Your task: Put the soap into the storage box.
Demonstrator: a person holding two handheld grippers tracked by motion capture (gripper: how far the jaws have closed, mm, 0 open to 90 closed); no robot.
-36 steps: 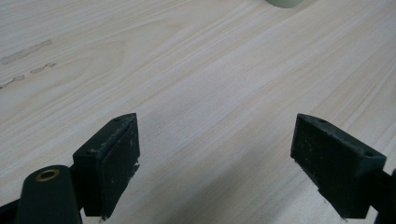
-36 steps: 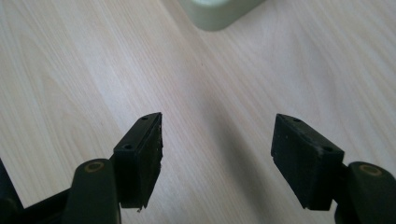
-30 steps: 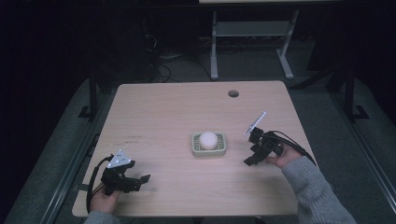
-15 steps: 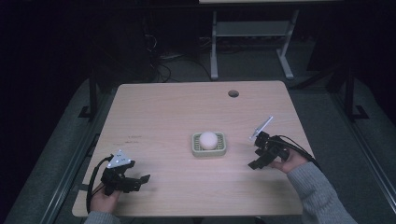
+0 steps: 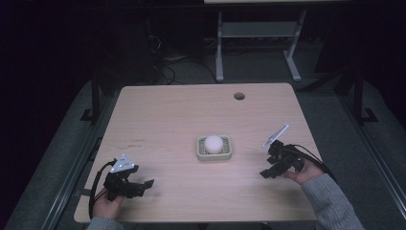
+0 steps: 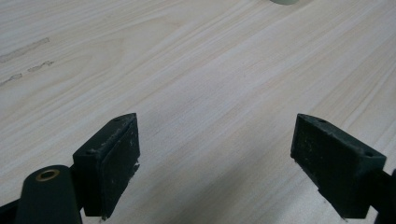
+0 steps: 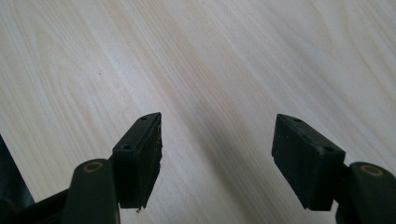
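Both jaws stand apart and empty – the left hand-held gripper [image 5: 143, 184] and the right hand-held gripper [image 5: 266, 173]. Approach the white ball [image 5: 213, 143] in its green dish [image 5: 229, 154] level, straddling it before squeezing.

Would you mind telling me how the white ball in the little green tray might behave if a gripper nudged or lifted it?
The white ball looks round and smooth, so it would probably roll once out of the green tray. Its rim likely holds it against light nudges. Pads may slip on its curve.

Cut off by the top edge of the left gripper view: a pale green soap dish [image 6: 283, 2], only its rim showing, contents unseen.
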